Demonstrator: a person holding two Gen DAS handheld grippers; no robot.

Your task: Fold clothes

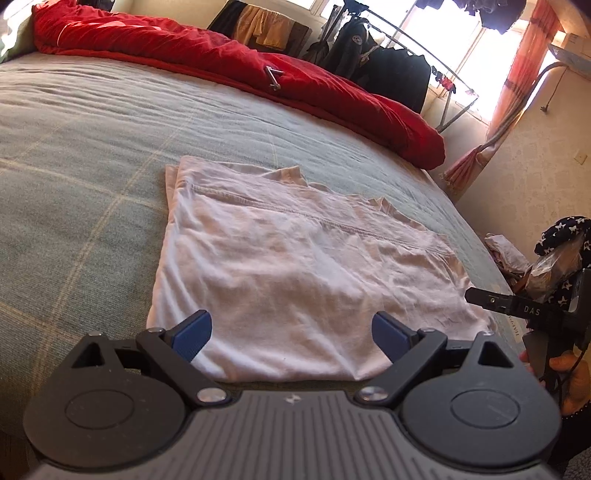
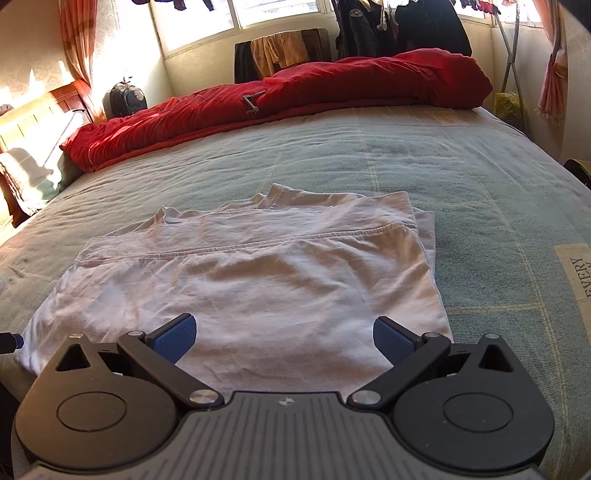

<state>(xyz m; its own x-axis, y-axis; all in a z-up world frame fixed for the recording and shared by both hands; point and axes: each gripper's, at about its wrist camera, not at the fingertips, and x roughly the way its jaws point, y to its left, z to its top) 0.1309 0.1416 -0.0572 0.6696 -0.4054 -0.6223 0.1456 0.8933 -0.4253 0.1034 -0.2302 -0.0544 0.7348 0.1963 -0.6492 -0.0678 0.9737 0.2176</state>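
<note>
Headboard (image 2: 40, 110) of pale wood stands at the far left in the right wrist view, with a dark backpack (image 2: 125, 98) beside it. Red duvet (image 2: 295, 96) lies bunched along the far side of the bed (image 2: 480, 177), a small metal bracket (image 2: 253, 100) resting on it. Pale pink garment (image 2: 258, 273), partly folded with a stitched hem running across it, lies flat on the grey-green bedcover near the front edge. Left gripper (image 1: 291, 334) hovers over the garment's near edge, its blue pads (image 1: 194, 332) set wide apart and holding nothing. Right gripper (image 2: 284, 338) hangs likewise above the near edge, pads wide and empty. Nothing stands between either gripper and the cloth. Behind the bed, dark jackets (image 2: 402, 26) hang on a rack (image 1: 424, 48) before the bright window (image 2: 280, 11). Orange curtain (image 1: 517, 81) hangs at the right. Beyond the bed's right edge in the left wrist view sit a star-patterned cloth (image 1: 565, 229) and a hand (image 1: 570, 373) on the other device.
</note>
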